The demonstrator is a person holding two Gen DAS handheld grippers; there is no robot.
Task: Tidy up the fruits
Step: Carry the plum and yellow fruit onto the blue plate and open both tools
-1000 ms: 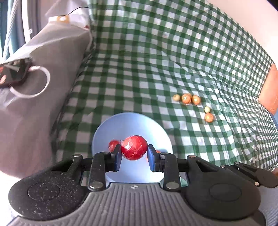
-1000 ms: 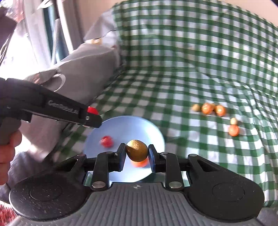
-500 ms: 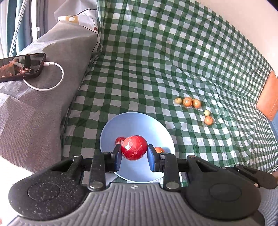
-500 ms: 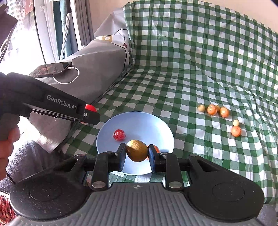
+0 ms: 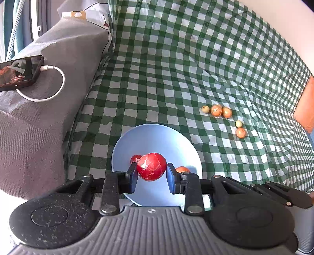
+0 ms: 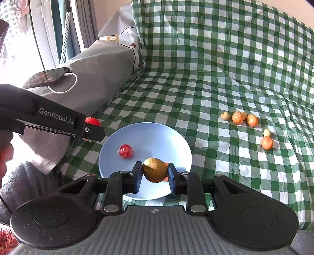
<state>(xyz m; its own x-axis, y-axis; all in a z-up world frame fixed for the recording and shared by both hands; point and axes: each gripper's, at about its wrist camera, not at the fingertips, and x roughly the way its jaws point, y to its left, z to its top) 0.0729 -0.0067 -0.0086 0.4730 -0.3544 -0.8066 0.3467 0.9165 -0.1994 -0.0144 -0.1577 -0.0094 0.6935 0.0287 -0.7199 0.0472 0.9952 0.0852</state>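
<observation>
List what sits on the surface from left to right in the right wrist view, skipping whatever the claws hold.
Phone with its white cable → wrapped red fruit on the blue plate → pale small fruit → orange fruit cluster → lone orange fruit.

Ahead of my jaws and to both sides I see a green-and-white checked cloth (image 5: 176, 78), creased, running flat and then climbing a backrest farther off. Left of the jaws stands a grey padded armrest (image 5: 49, 109); a phone (image 5: 19, 72) lies on top of it with a white cable (image 5: 53, 86) looping from its end. Beyond the armrest, far up and left, a bright window frame (image 6: 47, 35) lets in strong daylight, with teal curtain (image 6: 60, 33) beside it. Far right, an orange cushion (image 5: 306, 109) edges in. Pale wall (image 5: 278, 17) shows above the backrest.
</observation>
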